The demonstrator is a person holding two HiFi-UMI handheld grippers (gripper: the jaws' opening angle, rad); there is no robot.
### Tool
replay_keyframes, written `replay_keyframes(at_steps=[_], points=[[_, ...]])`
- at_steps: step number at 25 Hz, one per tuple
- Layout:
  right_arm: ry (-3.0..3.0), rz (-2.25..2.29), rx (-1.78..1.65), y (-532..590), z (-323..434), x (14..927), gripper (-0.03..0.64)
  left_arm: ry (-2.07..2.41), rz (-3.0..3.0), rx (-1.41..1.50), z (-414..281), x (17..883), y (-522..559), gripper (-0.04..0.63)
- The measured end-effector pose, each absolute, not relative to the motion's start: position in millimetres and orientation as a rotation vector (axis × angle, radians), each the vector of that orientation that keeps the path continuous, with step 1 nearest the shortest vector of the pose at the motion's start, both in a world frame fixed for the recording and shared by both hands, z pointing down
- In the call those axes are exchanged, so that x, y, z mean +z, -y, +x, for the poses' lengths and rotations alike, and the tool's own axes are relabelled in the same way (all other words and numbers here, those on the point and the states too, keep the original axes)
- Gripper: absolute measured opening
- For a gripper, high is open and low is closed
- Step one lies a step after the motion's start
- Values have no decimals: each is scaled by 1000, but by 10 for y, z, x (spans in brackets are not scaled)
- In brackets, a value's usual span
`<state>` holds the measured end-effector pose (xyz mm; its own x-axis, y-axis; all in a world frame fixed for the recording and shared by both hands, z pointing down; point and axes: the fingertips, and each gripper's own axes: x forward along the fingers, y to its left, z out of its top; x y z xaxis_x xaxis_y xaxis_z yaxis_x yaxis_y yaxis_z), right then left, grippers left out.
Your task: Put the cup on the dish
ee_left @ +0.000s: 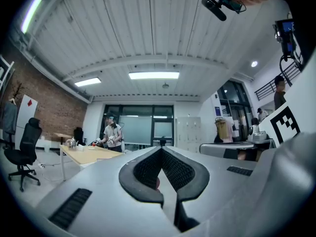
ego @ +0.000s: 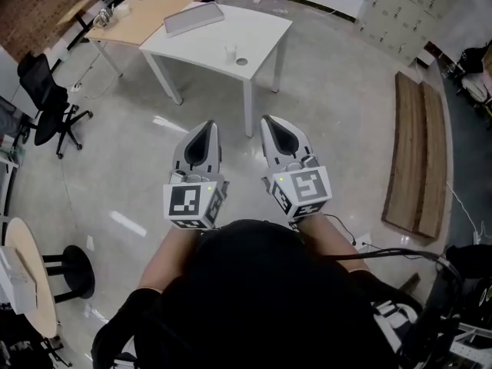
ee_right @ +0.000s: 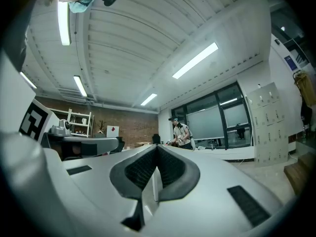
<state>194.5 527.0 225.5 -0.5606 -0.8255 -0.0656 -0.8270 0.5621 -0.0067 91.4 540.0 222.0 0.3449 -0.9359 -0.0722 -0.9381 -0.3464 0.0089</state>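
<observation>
In the head view a small pale cup [ego: 231, 52] stands on the white table [ego: 207, 41] far ahead, with a small round dish [ego: 242, 61] just to its right. Both grippers are held level over the floor, well short of the table. My left gripper [ego: 202, 133] and right gripper [ego: 278, 129] sit side by side. Each has its jaws closed together with nothing between them, as the left gripper [ee_left: 161, 149] and right gripper [ee_right: 157, 147] views show. Neither gripper view shows the cup or the dish.
A grey flat device [ego: 194, 18] lies on the white table, and a wooden desk [ego: 150, 10] adjoins it. A black office chair [ego: 50, 102] stands at the left, wooden planks [ego: 419, 152] lie at the right. A person [ee_left: 112, 134] stands at the far desk.
</observation>
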Motion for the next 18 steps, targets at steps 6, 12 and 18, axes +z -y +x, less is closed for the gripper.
replay_keyframes(at_steps=[6,12,18], points=[[-2726,-1371,19,-5268,2257,2244,12,-1797,-2514,101,1245,2213,-5396,0],[-2745,-1323,-51,-5285,2369,2422,12,-1854,-2486,66,1343,2354,-5455,0],[-2743,-1287,-68,-5337,2362,2419,12,-1870,-2454,35,1356,2322,-5487,0]])
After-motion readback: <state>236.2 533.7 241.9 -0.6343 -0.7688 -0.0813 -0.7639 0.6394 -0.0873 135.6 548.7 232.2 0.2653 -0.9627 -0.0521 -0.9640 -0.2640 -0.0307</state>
